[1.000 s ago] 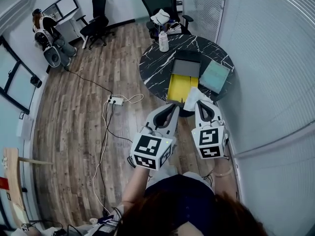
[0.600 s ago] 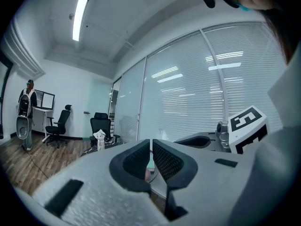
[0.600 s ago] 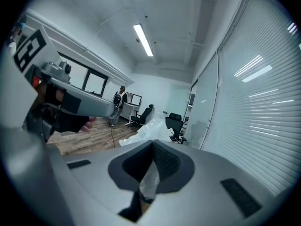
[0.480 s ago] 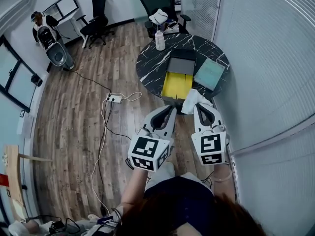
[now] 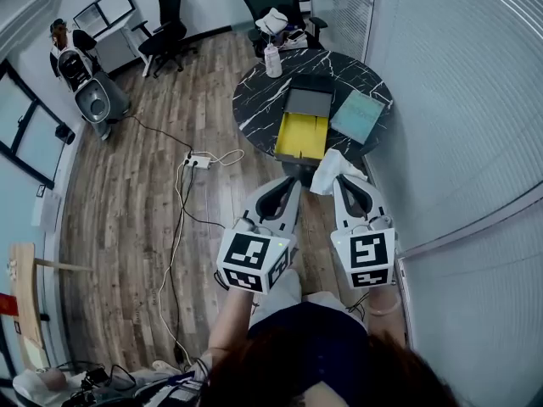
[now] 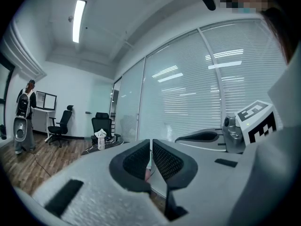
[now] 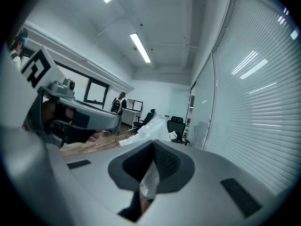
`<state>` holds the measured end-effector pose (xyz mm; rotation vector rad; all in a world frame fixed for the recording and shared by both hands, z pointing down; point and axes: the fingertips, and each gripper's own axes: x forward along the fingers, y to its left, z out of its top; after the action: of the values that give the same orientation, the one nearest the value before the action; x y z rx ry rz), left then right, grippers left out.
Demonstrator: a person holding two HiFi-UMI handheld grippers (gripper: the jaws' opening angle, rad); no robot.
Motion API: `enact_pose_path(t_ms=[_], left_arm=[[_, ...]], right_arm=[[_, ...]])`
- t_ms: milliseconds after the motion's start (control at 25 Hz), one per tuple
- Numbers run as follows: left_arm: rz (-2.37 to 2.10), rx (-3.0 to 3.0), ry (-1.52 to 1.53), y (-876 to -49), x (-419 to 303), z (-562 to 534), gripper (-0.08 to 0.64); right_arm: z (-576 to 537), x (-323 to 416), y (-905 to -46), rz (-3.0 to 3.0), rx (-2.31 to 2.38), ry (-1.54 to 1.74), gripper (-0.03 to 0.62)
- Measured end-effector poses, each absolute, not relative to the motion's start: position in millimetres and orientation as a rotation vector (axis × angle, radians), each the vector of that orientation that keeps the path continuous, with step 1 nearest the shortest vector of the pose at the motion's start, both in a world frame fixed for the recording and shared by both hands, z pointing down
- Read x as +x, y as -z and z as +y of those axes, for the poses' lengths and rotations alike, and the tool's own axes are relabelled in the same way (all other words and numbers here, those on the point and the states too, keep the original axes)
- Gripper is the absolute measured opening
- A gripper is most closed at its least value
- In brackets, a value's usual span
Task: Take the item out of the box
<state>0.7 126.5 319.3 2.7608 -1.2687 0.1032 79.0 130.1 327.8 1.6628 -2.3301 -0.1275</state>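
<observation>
An open box with a yellow inside [image 5: 302, 136] lies on the round black marble table [image 5: 263, 107], its grey flap [image 5: 307, 103] folded back. My right gripper [image 5: 344, 181] is held off the table's near edge, shut on a crumpled white plastic bag [image 5: 333, 169]. In the right gripper view the bag [image 7: 151, 126] is pinched between the pads [image 7: 164, 161] of that gripper [image 7: 153, 147]. My left gripper [image 5: 295, 185] is beside it, shut with nothing in it. Its jaws [image 6: 151, 147] meet in the left gripper view.
A teal flat lid [image 5: 357, 115] and a white bottle [image 5: 271, 60] share the table. Office chairs [image 5: 170, 24] stand beyond. A power strip [image 5: 197, 161] with cables lies on the wood floor. A blinds-covered glass wall [image 5: 458, 100] runs along the right. A person [image 5: 68, 58] stands far left.
Both grippers and the white bag have drawn back from the table, which now sits farther up the head view. The person at the far left has shifted slightly.
</observation>
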Motion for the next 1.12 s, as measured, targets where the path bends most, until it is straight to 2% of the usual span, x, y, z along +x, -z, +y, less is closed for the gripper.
enact_pose_path(t_ms=[1120], left_arm=[[-1.269, 2.757, -0.12, -314.8, 25.7, 149.8, 0.029]], right_arm=[[155.9, 94.7, -318.5, -2.38, 1.627, 0.14, 0.025]])
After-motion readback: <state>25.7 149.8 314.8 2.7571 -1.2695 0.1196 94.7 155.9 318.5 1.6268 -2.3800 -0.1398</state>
